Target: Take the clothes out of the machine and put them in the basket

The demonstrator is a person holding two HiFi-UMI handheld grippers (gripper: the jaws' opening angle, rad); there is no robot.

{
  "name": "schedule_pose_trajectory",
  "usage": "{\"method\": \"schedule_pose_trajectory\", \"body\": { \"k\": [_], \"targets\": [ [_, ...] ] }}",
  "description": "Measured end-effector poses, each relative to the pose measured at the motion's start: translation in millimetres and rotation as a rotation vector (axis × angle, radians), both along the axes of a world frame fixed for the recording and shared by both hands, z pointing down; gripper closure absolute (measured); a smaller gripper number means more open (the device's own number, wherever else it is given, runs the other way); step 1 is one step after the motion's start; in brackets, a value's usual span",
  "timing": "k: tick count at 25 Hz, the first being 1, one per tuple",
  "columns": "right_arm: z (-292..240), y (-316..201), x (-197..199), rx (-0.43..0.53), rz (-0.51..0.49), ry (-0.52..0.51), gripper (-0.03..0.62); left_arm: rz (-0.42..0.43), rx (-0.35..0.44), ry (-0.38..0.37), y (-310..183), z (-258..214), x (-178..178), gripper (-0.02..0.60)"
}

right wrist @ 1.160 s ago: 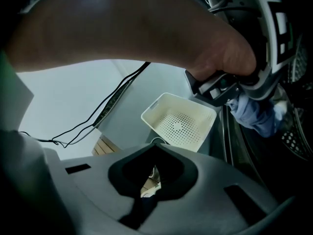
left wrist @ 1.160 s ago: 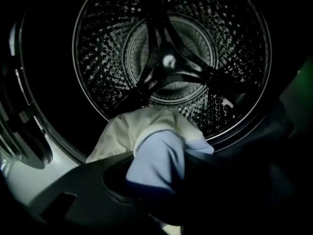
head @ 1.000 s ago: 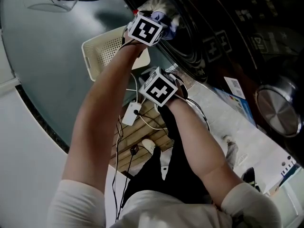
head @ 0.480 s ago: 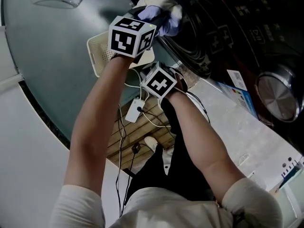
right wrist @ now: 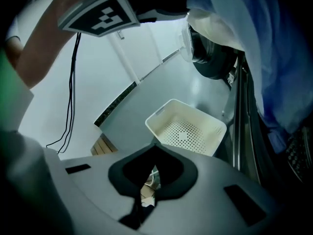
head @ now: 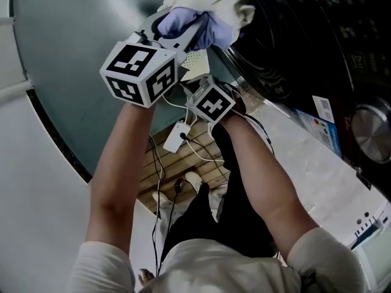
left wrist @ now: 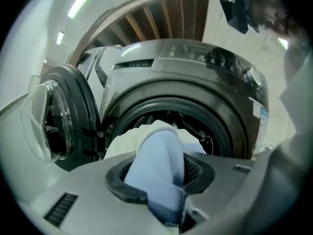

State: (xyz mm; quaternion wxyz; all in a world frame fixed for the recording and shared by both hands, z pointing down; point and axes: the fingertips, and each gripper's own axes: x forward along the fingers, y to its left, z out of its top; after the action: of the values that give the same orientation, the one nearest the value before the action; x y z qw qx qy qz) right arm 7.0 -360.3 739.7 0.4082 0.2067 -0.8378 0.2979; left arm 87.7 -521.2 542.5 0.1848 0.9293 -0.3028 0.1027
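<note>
- Head view: the left gripper [head: 174,36] is clamped on a bundle of clothes [head: 204,11]. It is a pale blue piece with a white one bunched over it, held up just outside the mouth of the machine [head: 293,60]. A corner of the perforated basket [head: 194,60] shows just under that gripper.
- Left gripper view: blue fabric fills the gap between the jaws, pinched on a thick fold, and the white cloth lies just past the tips. The drum opening is straight ahead, and the door [left wrist: 54,121] stands open off to the jaws' left.
- Right gripper view: the right gripper [right wrist: 146,192] has its jaws drawn almost together with nothing in them. The basket sits on the floor ahead of the tips and looks empty. The clothes hang above and to the right of this gripper.
- Handling, as a judgement: the clothes look soft, limp and light. Only the blue piece seems pinched, so the white one could slide off. A deep bite into the bunched middle holds best, with the free gripper supporting the hanging part.
</note>
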Motion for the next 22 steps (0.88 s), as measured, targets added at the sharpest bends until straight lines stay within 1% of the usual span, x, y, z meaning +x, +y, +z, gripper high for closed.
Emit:
{"method": "schedule_pose_trajectory", "body": {
  "k": [3, 7, 12, 18, 22],
  "targets": [
    [5.4, 3.5, -6.7, -0.011, -0.011, -0.012, 0.591, -0.043, 0.014, 0.044, 3.0, -19.3, -18.5, 0.442],
    [6.3, 7.2, -13.9, -0.024, -0.022, -0.018, 0.591, -0.088, 0.026, 0.068, 5.2, -40.0, -39.0, 0.442],
    [6.5, 12.2, -20.5, -0.026, -0.037, -0.020, 0.591, -0.124, 0.033, 0.058, 7.2, -65.0, -65.6, 0.442],
    [5.4, 11.8, -25.1, -0.022, -0.042, -0.016, 0.591, -0.161, 0.063, 0.042, 10.1, -98.4, -89.6, 0.442],
    [5.7, 9.3, -28.7, -0.021, -0.048, -0.013, 0.591, -0.198, 0.085, 0.071, 13.5, -123.4, -103.2, 0.442]
  ]
}}
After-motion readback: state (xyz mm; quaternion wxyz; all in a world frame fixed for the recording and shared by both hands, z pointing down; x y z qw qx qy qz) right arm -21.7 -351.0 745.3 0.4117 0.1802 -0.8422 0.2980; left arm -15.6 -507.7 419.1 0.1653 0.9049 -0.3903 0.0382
